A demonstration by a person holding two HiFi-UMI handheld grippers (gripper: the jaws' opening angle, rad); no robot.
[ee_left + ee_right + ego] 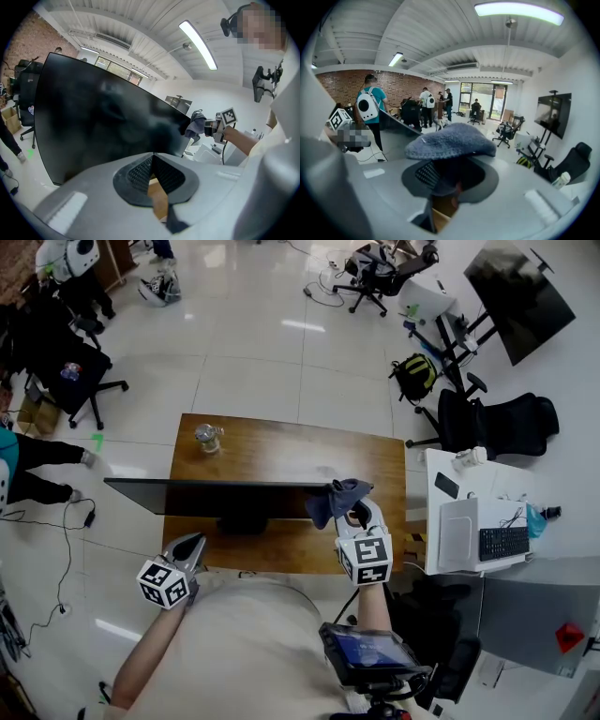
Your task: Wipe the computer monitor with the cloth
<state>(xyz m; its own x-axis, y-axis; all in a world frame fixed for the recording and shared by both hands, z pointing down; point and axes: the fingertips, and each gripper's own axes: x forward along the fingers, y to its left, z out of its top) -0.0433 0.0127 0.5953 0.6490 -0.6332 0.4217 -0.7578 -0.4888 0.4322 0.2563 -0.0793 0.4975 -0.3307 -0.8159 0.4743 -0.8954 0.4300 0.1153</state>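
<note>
The black monitor stands on the wooden table and shows from above as a thin dark strip. Its dark screen fills the left gripper view. A grey-blue cloth sits at the monitor's upper right corner, with my right gripper shut on it. In the right gripper view the cloth bulges over the right gripper. The cloth also shows far off at the screen's right edge. My left gripper hovers at the table's front left, before the screen. The left gripper is shut and holds nothing.
A clear bottle stands at the table's far left corner. A white desk with a keyboard adjoins on the right. Black office chairs are behind it. Several people stand by the brick wall.
</note>
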